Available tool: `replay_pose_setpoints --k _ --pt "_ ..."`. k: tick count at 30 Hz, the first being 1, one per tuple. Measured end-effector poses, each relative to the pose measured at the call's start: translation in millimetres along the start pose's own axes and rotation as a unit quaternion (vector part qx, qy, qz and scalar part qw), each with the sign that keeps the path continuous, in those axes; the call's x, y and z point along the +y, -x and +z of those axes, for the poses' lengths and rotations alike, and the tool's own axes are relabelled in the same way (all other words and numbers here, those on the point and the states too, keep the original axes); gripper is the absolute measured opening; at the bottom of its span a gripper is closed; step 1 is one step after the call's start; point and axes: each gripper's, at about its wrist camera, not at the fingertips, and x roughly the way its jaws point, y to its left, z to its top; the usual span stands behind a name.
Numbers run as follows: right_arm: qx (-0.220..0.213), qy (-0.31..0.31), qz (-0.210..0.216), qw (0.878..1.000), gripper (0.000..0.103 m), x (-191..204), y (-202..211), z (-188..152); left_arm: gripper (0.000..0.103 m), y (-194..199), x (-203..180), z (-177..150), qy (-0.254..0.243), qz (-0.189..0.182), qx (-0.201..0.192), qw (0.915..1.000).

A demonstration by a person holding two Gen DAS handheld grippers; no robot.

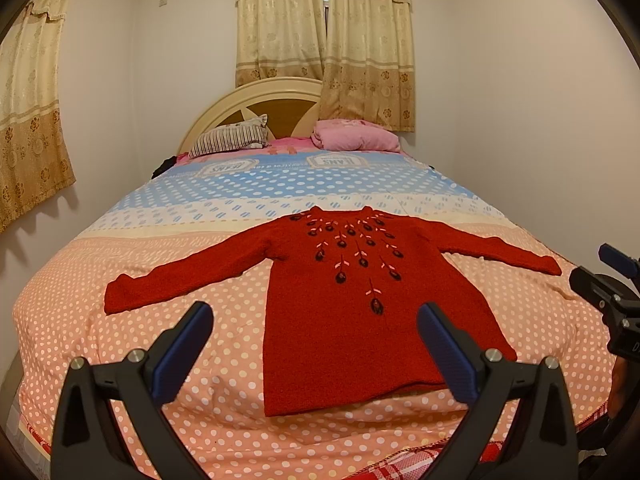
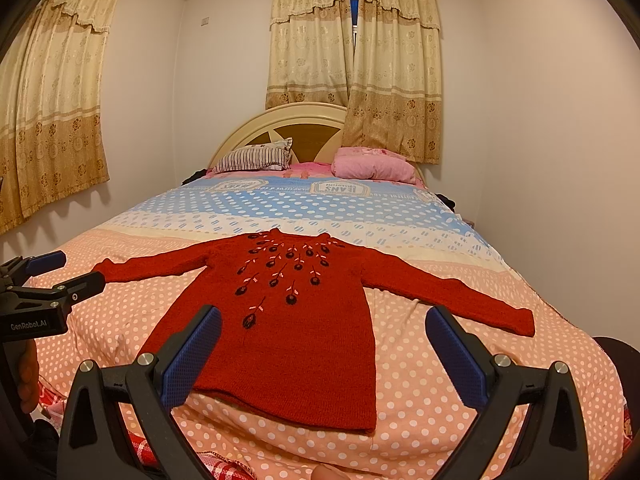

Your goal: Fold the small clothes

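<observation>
While cropped at frame bottom, left tool (image 1: 316, 344) and right tool (image 2: 323, 346) gaping wide, empty; red sweater (image 1: 340, 300) flat mid-frame, bed (image 1: 120, 320) bare around.

A polka-dot bed (image 1: 168, 320) carries a spread red sweater (image 1: 340, 320) and two pillows (image 1: 356, 138).

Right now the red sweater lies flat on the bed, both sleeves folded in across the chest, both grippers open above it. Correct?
Not quite: both sleeves of the red sweater lie spread outward, as the left wrist view shows. It lies flat on the bed, left gripper and right gripper open.
</observation>
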Motion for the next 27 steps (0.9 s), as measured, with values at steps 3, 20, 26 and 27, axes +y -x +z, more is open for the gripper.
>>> replay_pose_setpoints --k 3,20,26,27 --pt "0.001 0.0 0.0 1.0 0.102 1.5 -0.5 0.3 0.103 -0.1 0.1 0.2 0.0 0.0 0.0 1.0" --pt "0.001 -0.003 0.004 1.0 0.102 2.5 -1.3 -0.7 0.103 -0.4 0.2 -0.2 0.001 -0.001 0.0 1.0" --pt "0.0 -0.002 0.003 1.0 0.102 0.6 -2.6 -1.3 0.103 -0.5 0.3 -0.3 0.0 0.0 0.0 1.0" --pt "0.0 -0.002 0.003 1.0 0.102 0.0 -3.0 -0.9 0.103 -0.6 0.4 -0.3 0.0 0.0 0.0 1.0"
